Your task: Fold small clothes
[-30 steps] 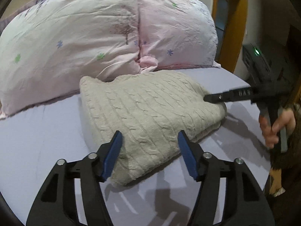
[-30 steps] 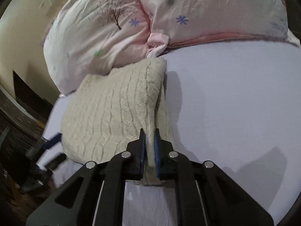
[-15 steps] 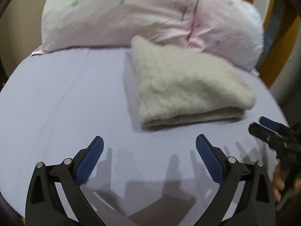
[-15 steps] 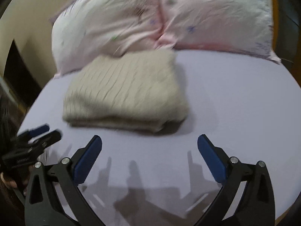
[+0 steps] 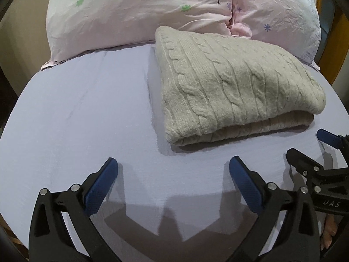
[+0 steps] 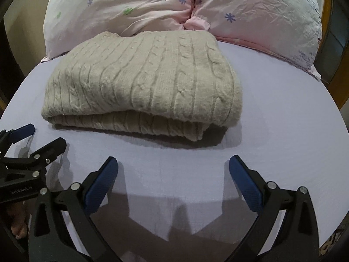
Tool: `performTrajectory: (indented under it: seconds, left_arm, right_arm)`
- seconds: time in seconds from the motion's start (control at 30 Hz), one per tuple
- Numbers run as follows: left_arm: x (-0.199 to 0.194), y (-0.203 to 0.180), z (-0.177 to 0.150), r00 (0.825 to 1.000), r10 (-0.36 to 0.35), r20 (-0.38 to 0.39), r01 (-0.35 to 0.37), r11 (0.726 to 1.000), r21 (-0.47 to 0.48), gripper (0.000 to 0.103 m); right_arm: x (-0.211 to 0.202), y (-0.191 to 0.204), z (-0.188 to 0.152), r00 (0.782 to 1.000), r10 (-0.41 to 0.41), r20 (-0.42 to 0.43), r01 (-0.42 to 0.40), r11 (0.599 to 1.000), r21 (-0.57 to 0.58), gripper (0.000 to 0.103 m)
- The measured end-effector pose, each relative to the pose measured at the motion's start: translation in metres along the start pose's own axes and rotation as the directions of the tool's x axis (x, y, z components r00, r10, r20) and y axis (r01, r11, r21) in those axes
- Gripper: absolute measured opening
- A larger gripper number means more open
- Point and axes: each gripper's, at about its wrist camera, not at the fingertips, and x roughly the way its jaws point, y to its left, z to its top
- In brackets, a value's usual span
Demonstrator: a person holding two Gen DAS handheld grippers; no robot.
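Folded cable-knit sweater (image 5: 235,87) lies on the lavender sheet (image 5: 76,120) — left tool (image 5: 173,174) spread wide, apart from it.

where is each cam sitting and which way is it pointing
Left wrist: sits on the left gripper, facing up the bed at the folded sweater and pillows; own open fingers below, right gripper at right edge.
Right wrist: sits on the right gripper, same heading; left gripper at left edge.
Shared: sweater, pillows, sheet.

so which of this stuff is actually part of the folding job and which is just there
Part of the job:
- folded knit sweater
- left gripper, open
- right gripper, open

Just there:
- floral pillows
- lavender bedsheet
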Motion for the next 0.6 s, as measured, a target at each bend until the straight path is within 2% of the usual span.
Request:
performTrajectory:
  seconds: [0.6]
  left_arm:
    - [0.0003,0.0007,-0.001,1.0,-0.003,0.002,0.003,1.0,0.004,0.102]
  right_arm:
    - [-0.0014,-0.0007,-0.0015,1.0,-0.002,0.005,0.002,1.0,0.001,0.101]
